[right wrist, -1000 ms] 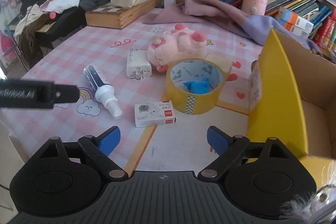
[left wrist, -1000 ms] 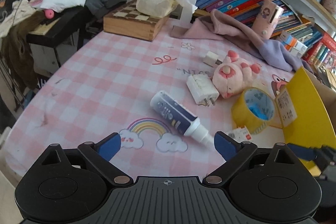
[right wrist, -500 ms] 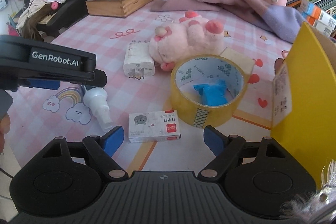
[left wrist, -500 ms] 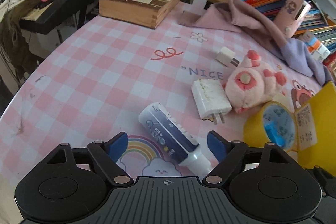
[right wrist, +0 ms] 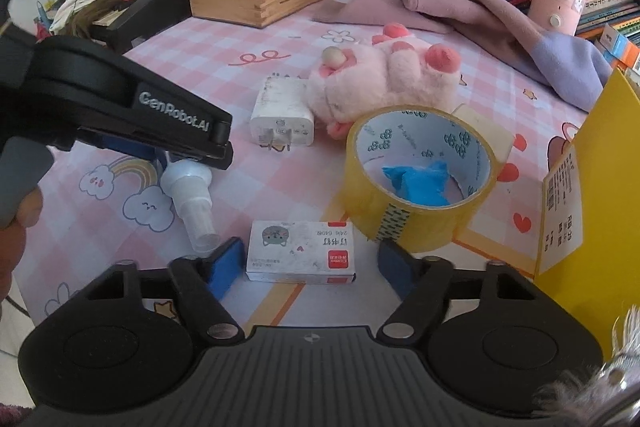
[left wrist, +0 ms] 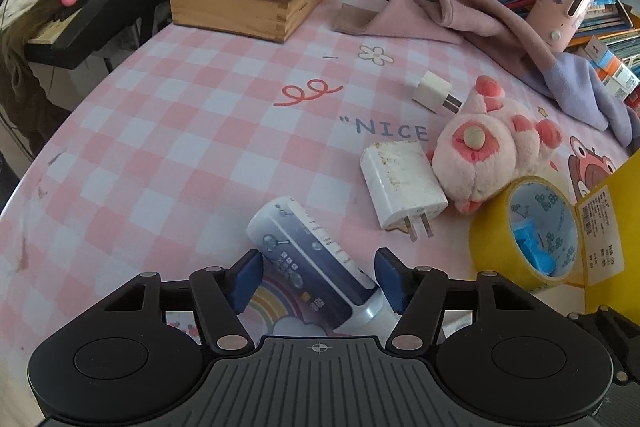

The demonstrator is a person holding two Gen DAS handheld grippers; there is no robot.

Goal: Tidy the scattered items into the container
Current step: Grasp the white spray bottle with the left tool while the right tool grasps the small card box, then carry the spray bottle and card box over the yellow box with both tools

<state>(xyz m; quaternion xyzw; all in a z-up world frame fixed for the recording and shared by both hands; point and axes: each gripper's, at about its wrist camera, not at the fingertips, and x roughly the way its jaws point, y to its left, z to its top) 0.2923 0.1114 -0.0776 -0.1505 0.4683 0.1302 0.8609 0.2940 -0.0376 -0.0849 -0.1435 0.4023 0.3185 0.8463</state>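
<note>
A spray bottle (left wrist: 316, 267) is seen lying on its side on the pink checked tablecloth (left wrist: 180, 147), bracketed by the blue pads of the left gripper (left wrist: 318, 281), whose jaws are closing around it; the left pad appears just at the bottle, while contact on the right cannot be told. Farther right, a small white staples box (right wrist: 301, 251) is framed between the pads of the right gripper (right wrist: 310, 263), whose jaws are also closing, a narrow gap being visible on each side. A roll of yellow tape (right wrist: 420, 179) is set just beyond the box, with a pink plush toy (right wrist: 384, 83) and a white charger (right wrist: 282, 115) behind it. The yellow container (right wrist: 592, 187) is placed at the right edge of the table.
</note>
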